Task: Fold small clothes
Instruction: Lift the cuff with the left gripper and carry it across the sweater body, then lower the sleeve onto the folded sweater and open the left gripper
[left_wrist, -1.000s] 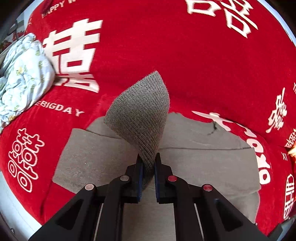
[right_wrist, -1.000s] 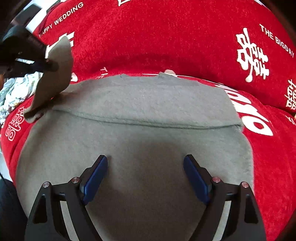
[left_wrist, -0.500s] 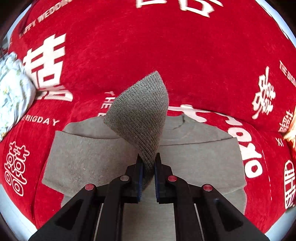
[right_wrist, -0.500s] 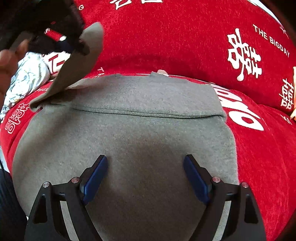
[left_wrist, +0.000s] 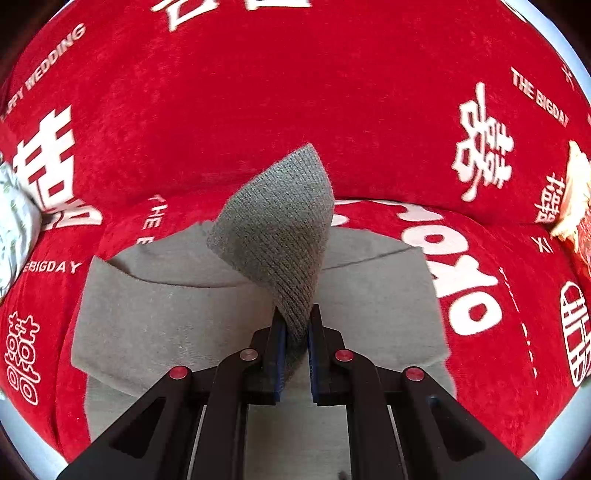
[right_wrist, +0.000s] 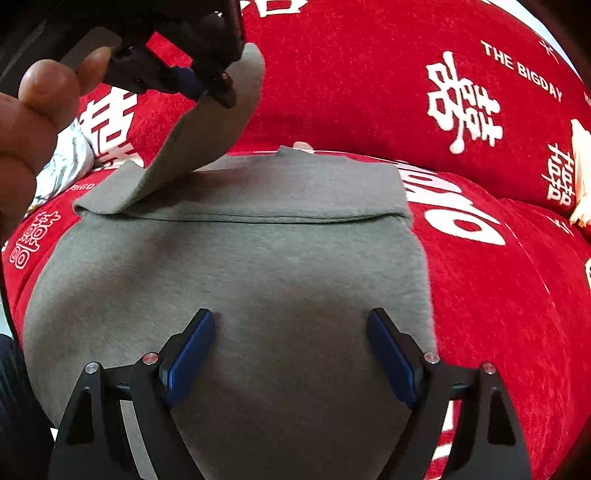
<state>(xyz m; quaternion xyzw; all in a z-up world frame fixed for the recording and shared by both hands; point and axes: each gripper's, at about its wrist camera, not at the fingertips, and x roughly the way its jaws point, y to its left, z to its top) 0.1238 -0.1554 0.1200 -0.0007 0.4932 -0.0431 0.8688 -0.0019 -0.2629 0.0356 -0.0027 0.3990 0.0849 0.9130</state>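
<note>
A small grey sweater lies flat on a red cloth with white lettering; it also shows in the left wrist view. My left gripper is shut on the ribbed cuff of the sweater's sleeve and holds it lifted above the body. In the right wrist view that gripper is at the upper left with the sleeve hanging from it. My right gripper is open and empty, just above the sweater's lower body.
The red cloth covers the whole surface. A white floral bundle lies at the left edge, also seen in the right wrist view. A pale object sits at the right edge.
My left gripper has carried the sleeve cuff to the right, over the sweater's body. The right gripper has stayed open in about the same place.
</note>
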